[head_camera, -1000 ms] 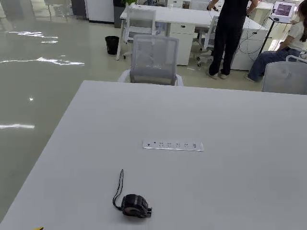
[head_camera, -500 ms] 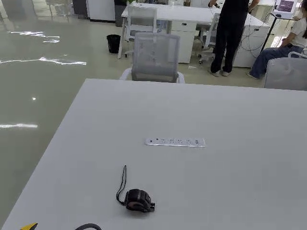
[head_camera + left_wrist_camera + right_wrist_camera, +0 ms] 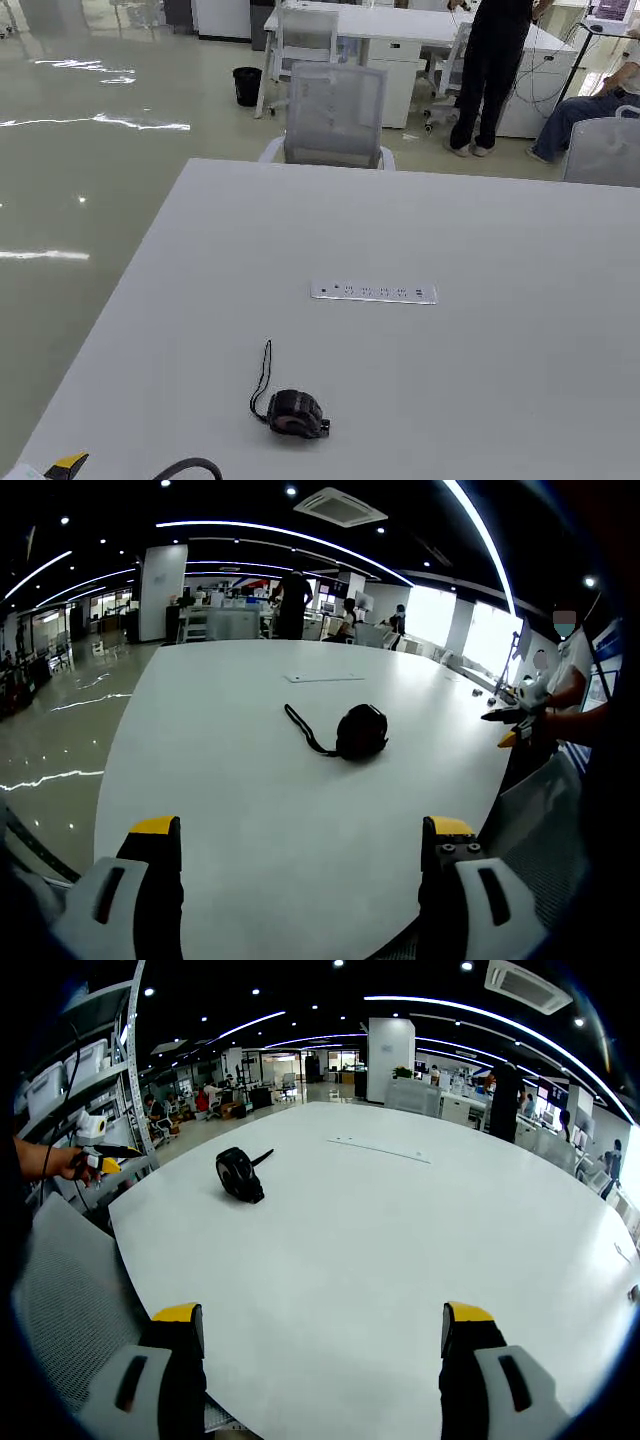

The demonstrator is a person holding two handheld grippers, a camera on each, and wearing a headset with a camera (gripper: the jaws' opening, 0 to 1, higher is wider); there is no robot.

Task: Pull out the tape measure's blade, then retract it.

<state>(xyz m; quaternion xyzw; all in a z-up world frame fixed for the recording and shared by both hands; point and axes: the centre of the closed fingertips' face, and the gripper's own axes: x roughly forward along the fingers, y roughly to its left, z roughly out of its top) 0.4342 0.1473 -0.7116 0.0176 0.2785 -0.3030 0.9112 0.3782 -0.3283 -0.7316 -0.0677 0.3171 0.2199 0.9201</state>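
A black tape measure lies on the white table near its front edge, with its wrist strap trailing away from it and no blade out. My left gripper stands open, short of the tape measure and apart from it. One of its yellow fingertips pokes in at the head view's bottom left. Farther to the right, my right gripper is open too, with the tape measure well ahead on its left. Nothing is between either pair of jaws.
A white power strip is set in the table beyond the tape measure. A grey mesh chair stands at the far edge. A dark cable curls at the front edge. People are at desks farther back.
The head camera has shifted, so the scene sits slightly right and higher. A yellow fingertip and a cable have come into view at the bottom left. The tape measure has not moved.
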